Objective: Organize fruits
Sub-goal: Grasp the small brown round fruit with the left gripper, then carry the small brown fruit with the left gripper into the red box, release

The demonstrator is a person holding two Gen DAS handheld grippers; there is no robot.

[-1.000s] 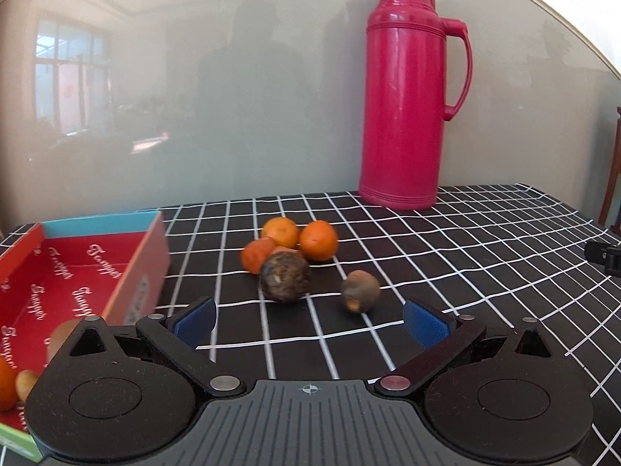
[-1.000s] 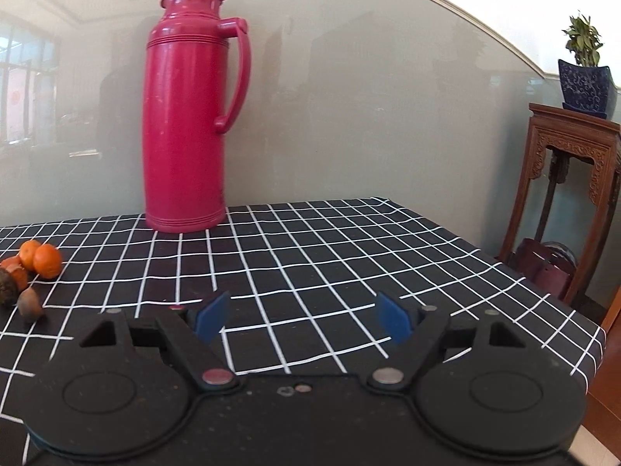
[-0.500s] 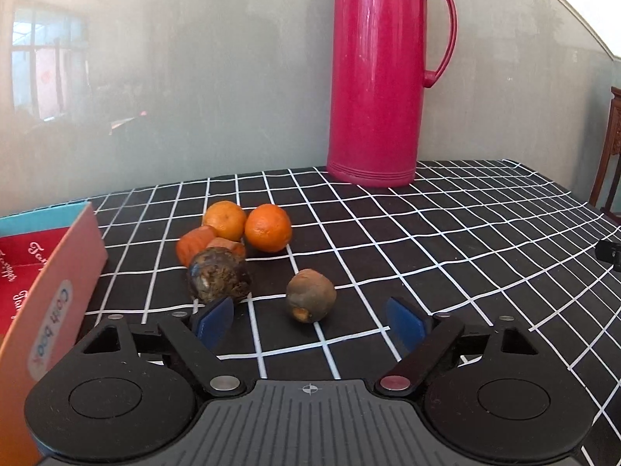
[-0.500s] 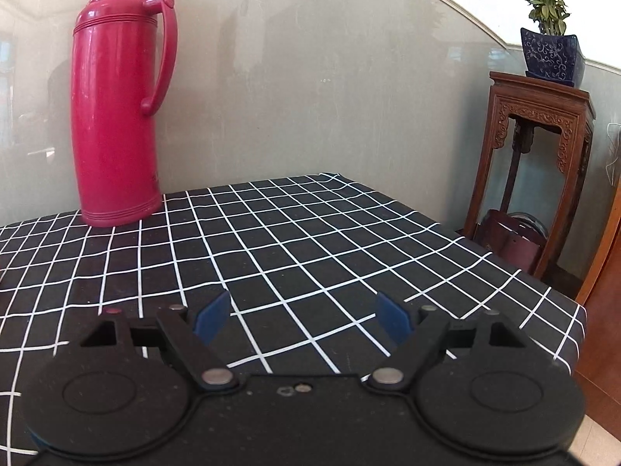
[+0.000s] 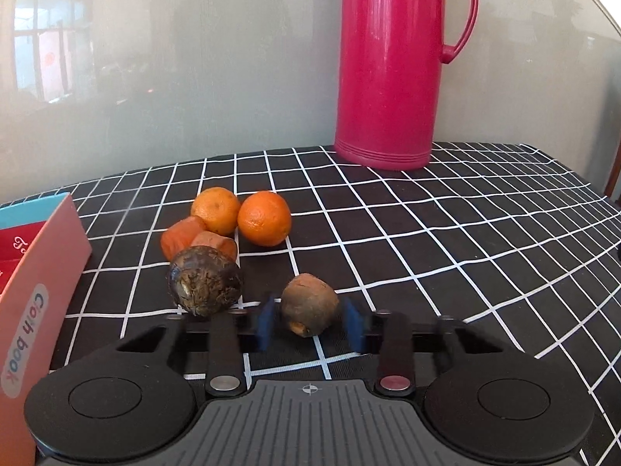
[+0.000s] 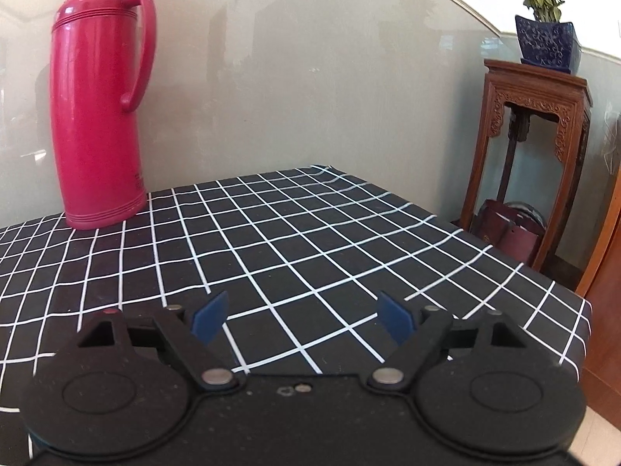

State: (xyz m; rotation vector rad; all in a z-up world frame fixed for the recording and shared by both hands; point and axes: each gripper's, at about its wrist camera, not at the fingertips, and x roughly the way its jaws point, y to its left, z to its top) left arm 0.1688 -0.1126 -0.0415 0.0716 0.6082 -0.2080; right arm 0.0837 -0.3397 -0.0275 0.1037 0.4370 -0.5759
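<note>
Fruits lie on a checked tablecloth (image 5: 427,233), with one small brown fruit (image 5: 309,303) caught between the blue pads of the left gripper (image 5: 309,320).

The left gripper's jaws have just been closing, and the pads are seen against both sides of the brown fruit, though blur hides how firmly it is pinched. Just ahead and to the left, a dark wrinkled fruit (image 5: 205,280) is seen, with two oranges (image 5: 264,218) and reddish pieces (image 5: 182,235) behind it. A red box (image 5: 39,272) stands at the far left, and a red flask (image 5: 392,66) well ahead. The right gripper (image 6: 302,316) is held spread wide over bare cloth, nothing between its pads.
</note>
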